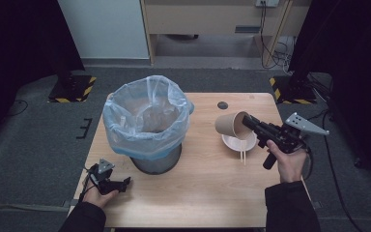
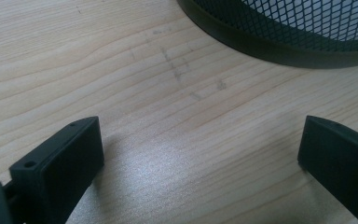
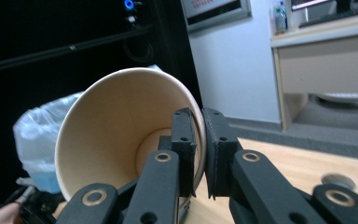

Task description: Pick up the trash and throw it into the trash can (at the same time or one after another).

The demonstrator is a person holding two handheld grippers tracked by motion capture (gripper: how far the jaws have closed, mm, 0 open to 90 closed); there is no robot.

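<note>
The right hand-held gripper [image 1: 248,122] holds a brown paper cup [image 1: 231,124] by its rim, its jaws pinched narrow with one inside the cup and one outside against the wall. In the right gripper view the cup [image 3: 116,126] lies tilted on its side, its open mouth turned toward the camera, and the gripper [image 3: 199,154] clamps the rim at the mouth's right edge. From the high view the cup is lifted off the wooden surface [image 1: 203,193], hanging just above a small white bowl [image 1: 233,143] that sits on the surface's right part. A pair of pale chopsticks [image 1: 243,153] rests against the bowl's near rim and reaches toward the person. The person's right hand [image 1: 287,162] grips the handle below the grey three-cornered plate.

A mesh waste bin [image 1: 150,126] lined with a pale blue plastic bag [image 1: 125,126] stands left of the cup, near the middle of the surface and apart from the bowl.

The left hand-held gripper [image 1: 121,183] rests on the surface near its front left corner, beside the bin's base. In the left gripper view its jaws stand wide apart with nothing between them, over bare wood, and the bin's dark mesh base [image 2: 303,28] curves across the upper right.
</note>
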